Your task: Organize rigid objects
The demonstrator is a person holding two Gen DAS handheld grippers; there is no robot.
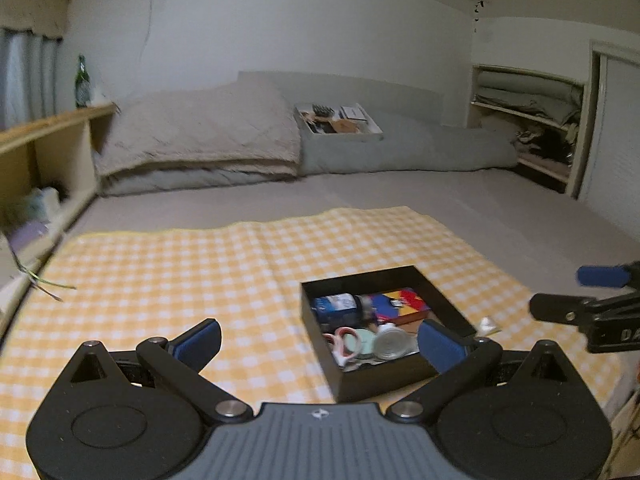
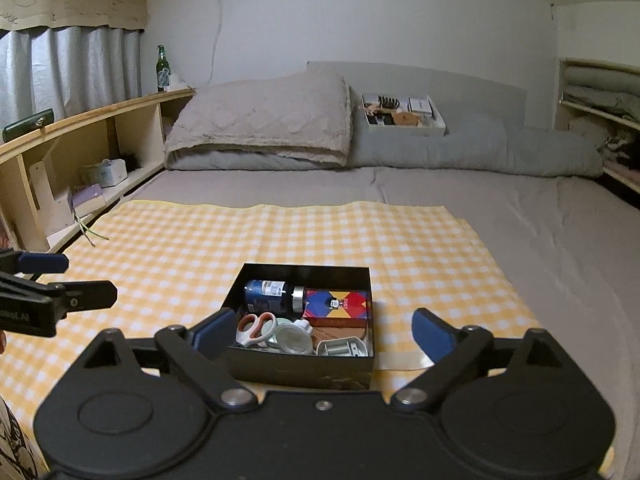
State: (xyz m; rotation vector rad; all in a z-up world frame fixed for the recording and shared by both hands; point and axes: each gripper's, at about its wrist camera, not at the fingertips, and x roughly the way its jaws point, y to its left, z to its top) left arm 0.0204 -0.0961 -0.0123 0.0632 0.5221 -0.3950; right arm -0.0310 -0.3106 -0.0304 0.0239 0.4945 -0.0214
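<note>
Fingers spread wide on both sides, nothing held: the left gripper [image 1: 320, 338] hangs just left of the black box [image 2: 362, 360], the right gripper [image 2: 324, 330] straddles its near end. Box sits on the yellow checked cloth [image 2: 200, 240]. Inside it: a blue can [image 2: 266, 294] at the far wall, a colourful pack [image 2: 336, 304] beside it, scissors [image 2: 256, 328] and a glass jar [image 2: 294, 338] nearer.
</note>
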